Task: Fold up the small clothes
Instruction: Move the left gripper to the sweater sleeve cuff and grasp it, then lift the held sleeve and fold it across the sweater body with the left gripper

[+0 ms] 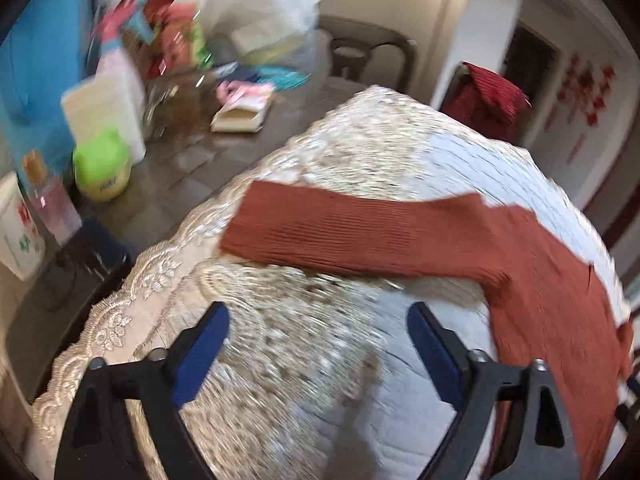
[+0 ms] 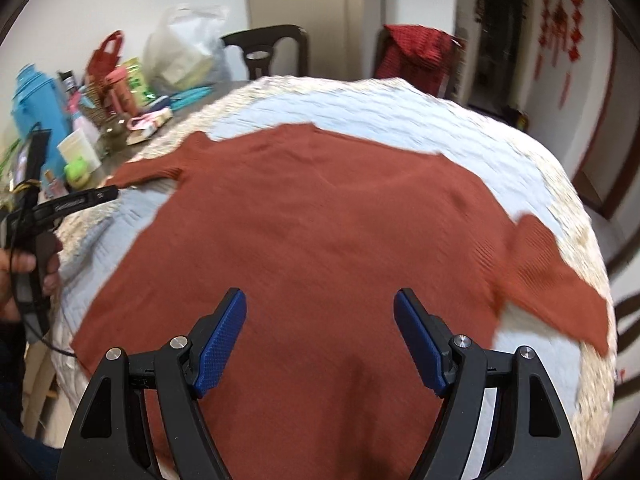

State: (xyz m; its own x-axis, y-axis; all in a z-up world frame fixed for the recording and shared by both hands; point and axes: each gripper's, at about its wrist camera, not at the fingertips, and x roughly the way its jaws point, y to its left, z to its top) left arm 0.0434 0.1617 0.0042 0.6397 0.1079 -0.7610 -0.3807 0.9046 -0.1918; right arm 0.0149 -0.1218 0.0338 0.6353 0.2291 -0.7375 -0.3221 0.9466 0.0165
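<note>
A rust-red knitted sweater [image 2: 320, 216] lies spread flat on a pale quilted mat [image 2: 360, 112], both sleeves out to the sides. In the left wrist view its left sleeve [image 1: 340, 232] stretches across the mat and the lace cloth. My left gripper [image 1: 318, 312] hangs open above the lace cloth, short of that sleeve, with nothing between its blue pads. My right gripper [image 2: 320, 300] stands open over the sweater's lower body, holding nothing. In the right wrist view the left gripper's finger [image 2: 86, 200] and the hand holding it show at the left edge.
A beige lace tablecloth [image 1: 120, 320] lies under the mat. The table's far left is crowded: a blue thermos [image 2: 36, 112], a green jar [image 1: 102, 172], cartons, bags, a book [image 1: 240, 116]. Two dark chairs stand behind, one draped with a red garment [image 2: 416, 56].
</note>
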